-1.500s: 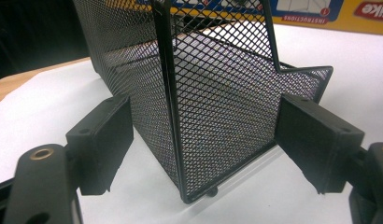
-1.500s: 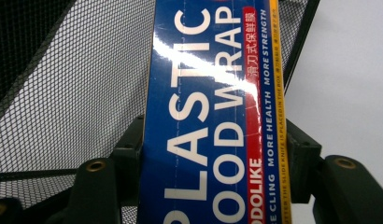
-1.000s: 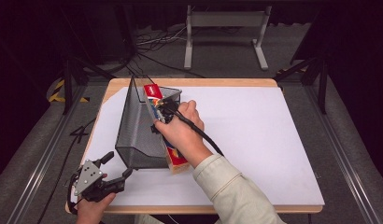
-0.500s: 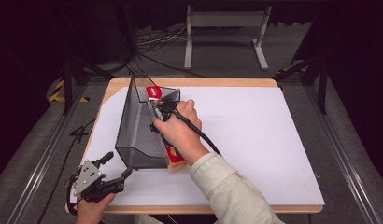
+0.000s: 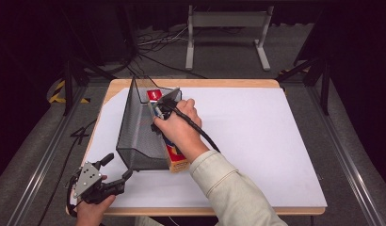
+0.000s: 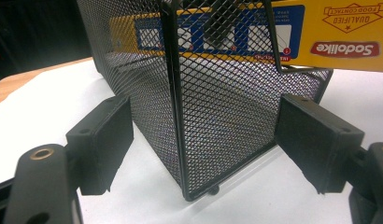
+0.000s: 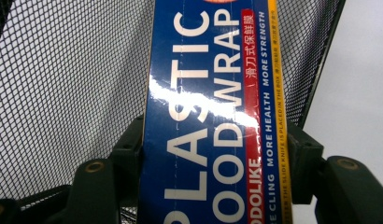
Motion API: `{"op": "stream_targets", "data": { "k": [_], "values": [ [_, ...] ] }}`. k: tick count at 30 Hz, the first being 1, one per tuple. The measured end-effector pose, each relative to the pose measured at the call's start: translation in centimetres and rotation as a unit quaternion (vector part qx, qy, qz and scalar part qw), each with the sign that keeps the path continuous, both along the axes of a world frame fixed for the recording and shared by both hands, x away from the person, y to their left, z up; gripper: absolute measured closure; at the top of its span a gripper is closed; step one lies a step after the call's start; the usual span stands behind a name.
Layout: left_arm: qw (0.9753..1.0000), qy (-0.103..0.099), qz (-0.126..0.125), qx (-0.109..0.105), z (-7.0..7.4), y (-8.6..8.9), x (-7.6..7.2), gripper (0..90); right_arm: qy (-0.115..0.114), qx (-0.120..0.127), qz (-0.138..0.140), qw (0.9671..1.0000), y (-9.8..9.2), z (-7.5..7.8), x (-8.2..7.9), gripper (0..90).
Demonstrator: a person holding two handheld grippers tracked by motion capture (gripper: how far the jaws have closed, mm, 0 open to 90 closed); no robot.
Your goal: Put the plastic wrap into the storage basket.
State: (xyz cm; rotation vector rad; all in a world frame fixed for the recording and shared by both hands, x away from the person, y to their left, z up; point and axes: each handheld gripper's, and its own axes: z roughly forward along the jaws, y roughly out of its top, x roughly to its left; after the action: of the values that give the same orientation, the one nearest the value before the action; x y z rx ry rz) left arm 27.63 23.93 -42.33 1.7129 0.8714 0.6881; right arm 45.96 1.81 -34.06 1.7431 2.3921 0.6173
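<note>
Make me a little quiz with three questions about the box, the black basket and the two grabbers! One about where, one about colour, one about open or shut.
1. Where is the plastic wrap box?
A. flat on the floor
B. lying along the mesh basket, one end sticking out past it
C. on the metal stand behind the table

2. What colour is the box face with the big white letters?
A. blue
B. green
C. pink

3. How are the left gripper jaws?
A. shut on the box
B. shut on the basket
C. open, holding nothing

Answers:
1 B: the high view shows it running along the basket with its near end poking out.
2 A: the right gripper view shows white letters on blue.
3 C: the left gripper view shows both jaws wide apart, the basket corner beyond them.
</note>
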Motion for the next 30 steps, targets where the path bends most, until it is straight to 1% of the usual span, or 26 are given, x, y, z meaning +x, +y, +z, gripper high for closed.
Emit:
{"op": "stream_targets", "data": {
  "k": [3, 8, 11, 13, 15, 16, 17, 19, 20, 23, 27, 30],
  "values": [
    [1.0000, 0.000, 0.001, 0.000, -0.01, 0.05, -0.01, 20.5, 0.010, -0.002, 0.002, 0.9999, -0.01, -0.10, 0.20, 39.5],
    [1.0000, 0.001, 0.000, 0.000, -0.03, 0.09, 0.01, 20.5, 0.019, -0.006, 0.003, 0.9998, 0.07, -0.23, 0.42, 39.3],
    [1.0000, 0.001, 0.001, -0.003, -0.03, 0.11, -0.04, 20.6, 0.034, -0.003, 0.007, 0.9994, -0.04, -0.50, 0.81, 38.9],
    [1.0000, 0.001, 0.002, -0.003, -0.03, 0.14, -0.03, 20.6, 0.032, -0.001, 0.007, 0.9994, -0.09, -0.50, 0.87, 38.8],
    [1.0000, 0.003, 0.002, -0.003, -0.03, 0.15, 0.00, 20.5, 0.030, -0.004, 0.010, 0.9995, -0.07, -0.49, 0.87, 38.5],
    [1.0000, 0.001, 0.001, -0.002, -0.03, 0.11, 0.00, 20.5, 0.028, -0.001, 0.012, 0.9995, -0.10, -0.44, 0.87, 35.0],
    [1.0000, 0.001, 0.001, -0.002, -0.03, 0.11, 0.00, 20.6, 0.028, -0.001, 0.012, 0.9995, -0.10, -0.44, 0.87, 35.0],
    [1.0000, 0.000, 0.000, -0.001, -0.02, 0.06, 0.02, 20.6, 0.011, 0.011, 0.012, 0.9998, -0.16, -0.28, 0.87, 28.4],
    [1.0000, 0.000, 0.000, -0.001, -0.02, 0.05, 0.03, 20.5, -0.005, 0.022, 0.019, 0.9996, -0.23, -0.21, 0.86, 22.5],
    [1.0000, 0.000, 0.000, 0.000, -0.01, 0.07, 0.02, 20.6, -0.008, 0.020, 0.024, 0.9995, -0.34, -0.22, 0.83, 21.1],
    [1.0000, 0.001, 0.001, 0.000, -0.03, 0.08, 0.01, 20.5, -0.021, 0.019, 0.027, 0.9992, -0.49, 0.03, 0.66, 19.1],
    [1.0000, 0.002, 0.002, 0.000, -0.05, 0.13, -0.01, 20.5, -0.024, 0.024, 0.031, 0.9989, -0.75, 0.24, 0.65, 19.1]
  ]
}}
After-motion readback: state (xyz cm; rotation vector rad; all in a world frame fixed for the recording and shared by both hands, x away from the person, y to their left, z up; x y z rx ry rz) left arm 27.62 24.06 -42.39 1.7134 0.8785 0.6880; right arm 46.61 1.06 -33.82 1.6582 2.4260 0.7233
